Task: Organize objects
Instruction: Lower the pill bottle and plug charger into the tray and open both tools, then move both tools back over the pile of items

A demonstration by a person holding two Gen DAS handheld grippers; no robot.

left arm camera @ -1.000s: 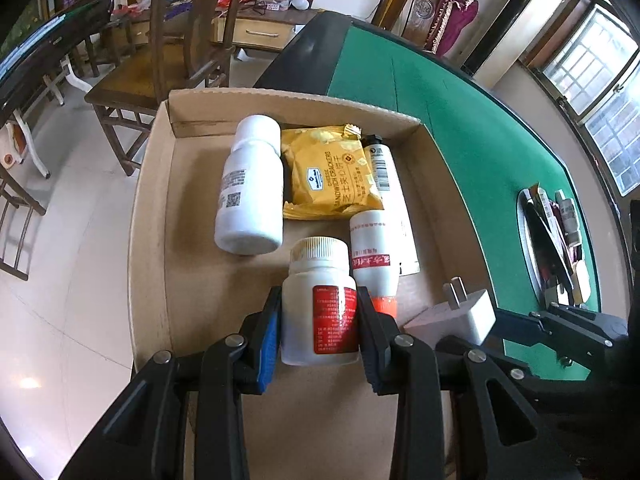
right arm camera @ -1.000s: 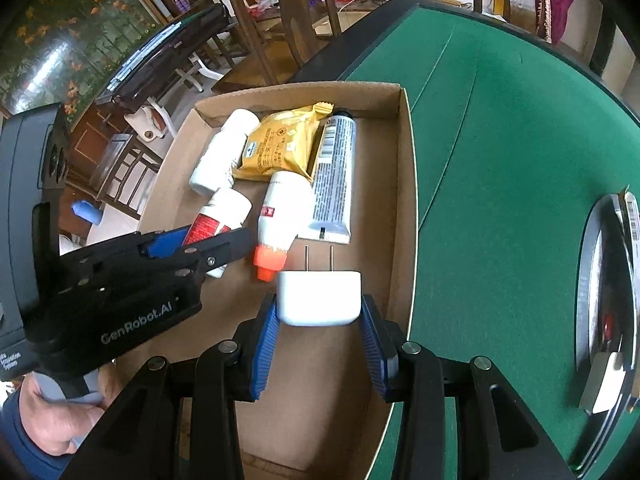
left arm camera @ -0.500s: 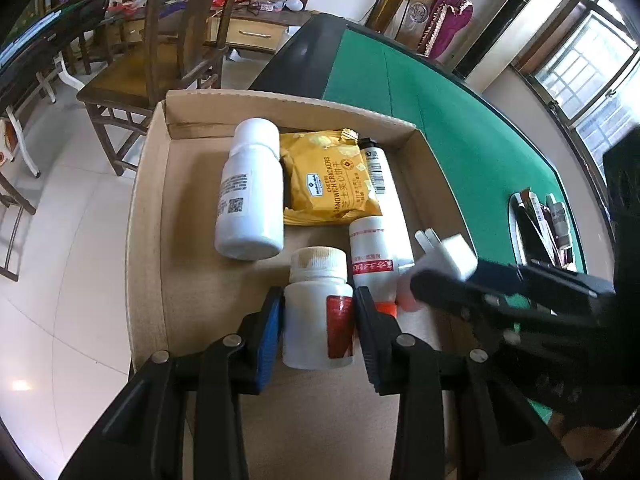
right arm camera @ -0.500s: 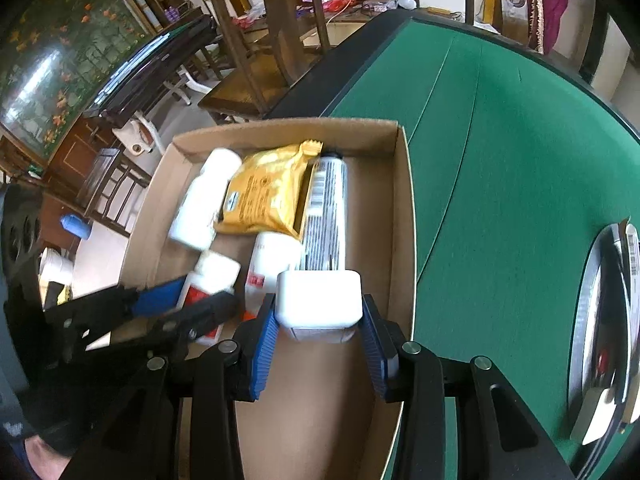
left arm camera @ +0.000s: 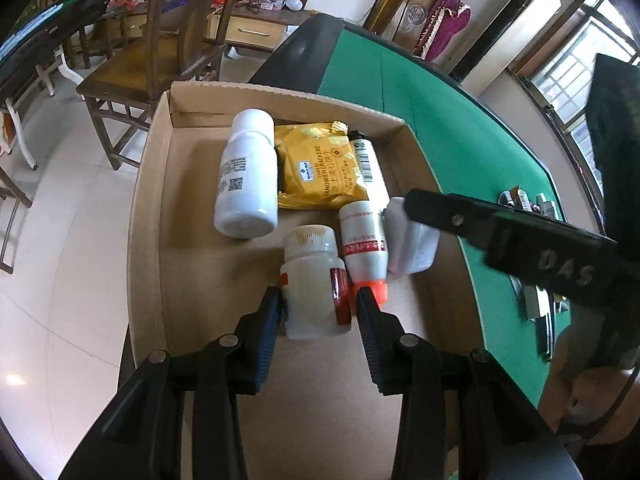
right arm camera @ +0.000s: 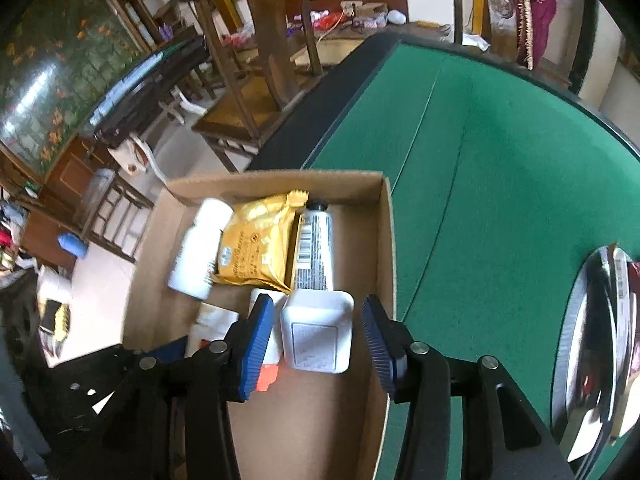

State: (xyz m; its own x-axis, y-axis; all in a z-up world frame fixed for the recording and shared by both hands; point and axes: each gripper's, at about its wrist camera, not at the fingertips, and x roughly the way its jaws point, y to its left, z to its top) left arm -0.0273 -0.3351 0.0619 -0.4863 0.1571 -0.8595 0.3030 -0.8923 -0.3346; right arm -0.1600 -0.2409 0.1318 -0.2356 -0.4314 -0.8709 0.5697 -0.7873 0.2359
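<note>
An open cardboard box (left arm camera: 148,200) on the green table holds a large white bottle (left arm camera: 246,176), a yellow cracker packet (left arm camera: 320,168), a tube (left arm camera: 370,164) and a white bottle with an orange cap (left arm camera: 364,240). A small red-labelled bottle (left arm camera: 312,292) lies between the pads of my left gripper (left arm camera: 318,304). Its jaws are opening, with a thin gap on the right side. In the right wrist view, the white charger (right arm camera: 316,332) rests on the box (right arm camera: 386,260) floor. My right gripper (right arm camera: 316,304) straddles it, jaws opening, pads clear of both sides.
Green felt (right arm camera: 500,160) spreads to the right of the box. A metal tray (right arm camera: 592,340) with several small items sits at the far right. A wooden chair (left arm camera: 132,76) stands beyond the box's far left corner. A hand (left arm camera: 592,396) shows at lower right.
The right gripper carried the charger deeper into the box, beside the orange-capped bottle, and its jaws spread off it. The left jaws widened slightly around the small bottle, whose label turned right.
</note>
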